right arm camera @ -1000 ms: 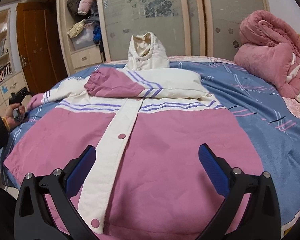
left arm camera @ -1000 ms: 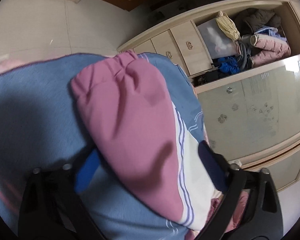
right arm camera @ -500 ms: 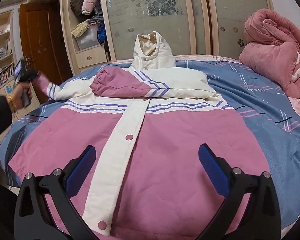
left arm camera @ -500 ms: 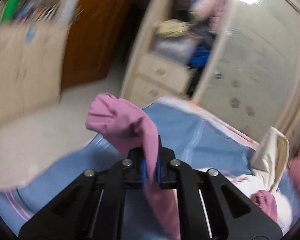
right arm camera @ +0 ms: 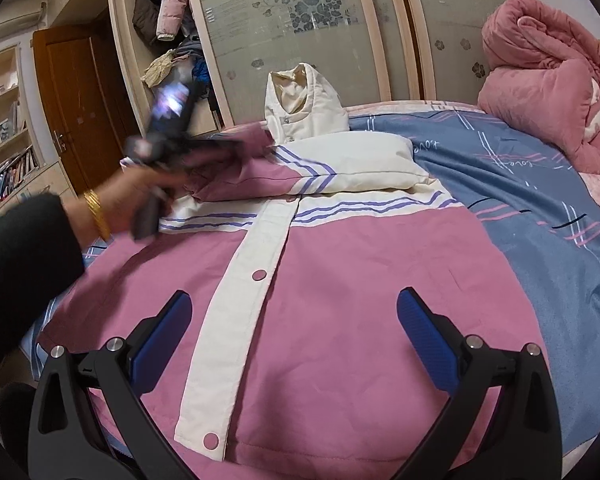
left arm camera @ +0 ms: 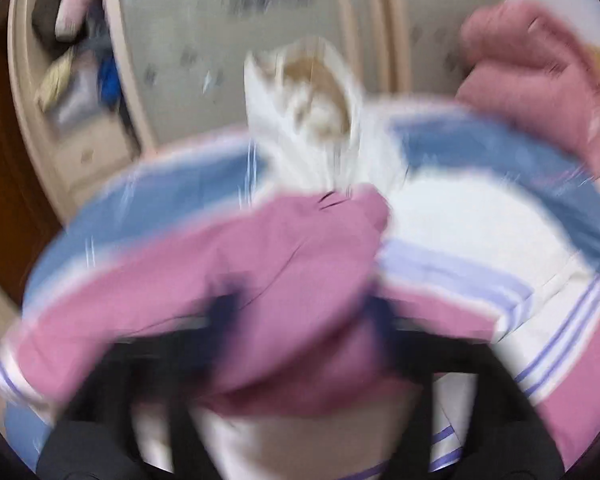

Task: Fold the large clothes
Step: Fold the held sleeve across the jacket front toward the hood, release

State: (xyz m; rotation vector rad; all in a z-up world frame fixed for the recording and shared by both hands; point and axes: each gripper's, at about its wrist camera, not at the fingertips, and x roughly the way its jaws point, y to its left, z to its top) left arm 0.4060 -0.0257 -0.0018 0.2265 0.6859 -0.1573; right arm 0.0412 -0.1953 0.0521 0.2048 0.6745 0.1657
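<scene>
Two tools are at work over a pink and cream hooded jacket (right arm camera: 339, 280) that lies front-up, spread flat on a bed covered with a blue patterned sheet (right arm camera: 539, 184). The jacket's cream hood (right arm camera: 303, 108) stands up at the far end, near the frosted sliding doors of a wardrobe (right arm camera: 300, 20).

The right tool (right arm camera: 292, 332) hangs low over the pink lower front of the jacket, its blue-padded fingers (right arm camera: 423, 336) spread wide apart with nothing between them; the cream snap placket (right arm camera: 244, 292) runs up just beside its left finger.

The left tool (right arm camera: 188, 148) shows blurred in the right wrist view, held by a hand (right arm camera: 128, 196) with a gold bracelet and a dark sleeve, above the jacket's left shoulder. Its own camera is heavily smeared: a pink sleeve (left arm camera: 284, 272) lies draped across the space between its dark fingers, over the jacket's chest. Its jaws are opening, and the sleeve is between them; whether the pads touch the cloth I cannot tell through the blur.

One sleeve (right arm camera: 339, 164) is folded across the chest below the hood, cream at the shoulder with purple stripes. A bundled pink quilt (right arm camera: 547, 92) sits at the right edge of the bed, well apart from the jacket.
</scene>
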